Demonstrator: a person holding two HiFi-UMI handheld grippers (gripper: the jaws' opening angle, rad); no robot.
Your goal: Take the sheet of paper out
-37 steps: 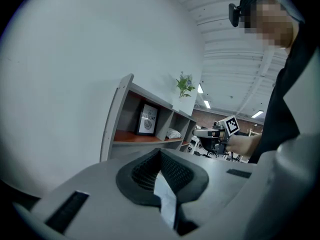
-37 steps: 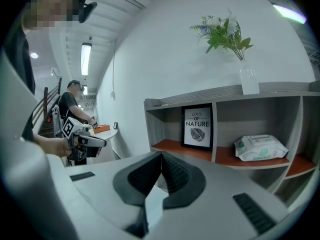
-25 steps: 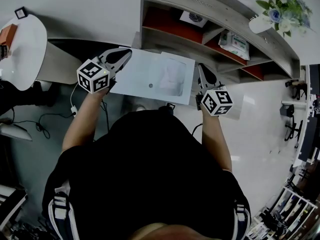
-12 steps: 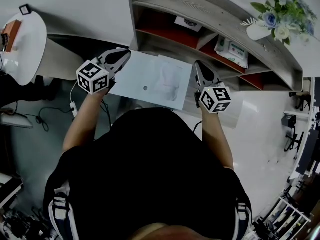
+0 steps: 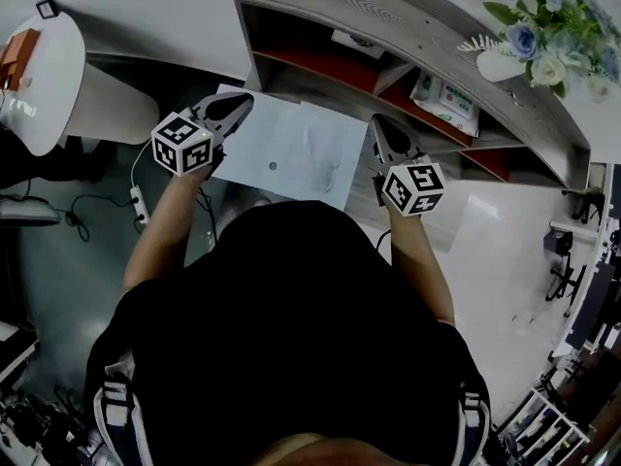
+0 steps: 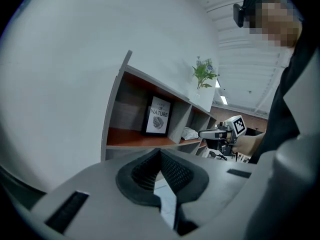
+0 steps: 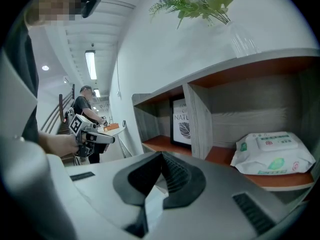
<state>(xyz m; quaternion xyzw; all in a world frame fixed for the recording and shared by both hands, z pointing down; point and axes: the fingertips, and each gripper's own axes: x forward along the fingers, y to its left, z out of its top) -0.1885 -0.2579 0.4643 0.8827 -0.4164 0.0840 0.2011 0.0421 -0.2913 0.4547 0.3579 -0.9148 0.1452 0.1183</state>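
A white sheet of paper (image 5: 291,149) with a faint grey print hangs stretched between the two grippers, in front of the shelf unit (image 5: 408,22). My left gripper (image 5: 240,103) is shut on the sheet's left edge. My right gripper (image 5: 373,127) is shut on its right edge. In the left gripper view the jaws (image 6: 160,156) meet on the paper (image 6: 168,200), and the right gripper (image 6: 221,132) shows beyond. In the right gripper view the jaws (image 7: 161,156) pinch the paper (image 7: 155,204), with the left gripper (image 7: 92,135) far off to the left.
The shelf unit holds a framed "NATURE" print (image 6: 158,116) and a pack of wet wipes (image 7: 272,154). A vase of flowers (image 5: 529,47) stands on top. A round white table (image 5: 39,85) is at the left, with cables on the floor (image 5: 97,221). A person (image 7: 85,109) stands in the background.
Both grippers keep their hold on the sheet. The shelf and sheet have slid left and slightly up in the head view, and the right gripper has edged closer to the left one.
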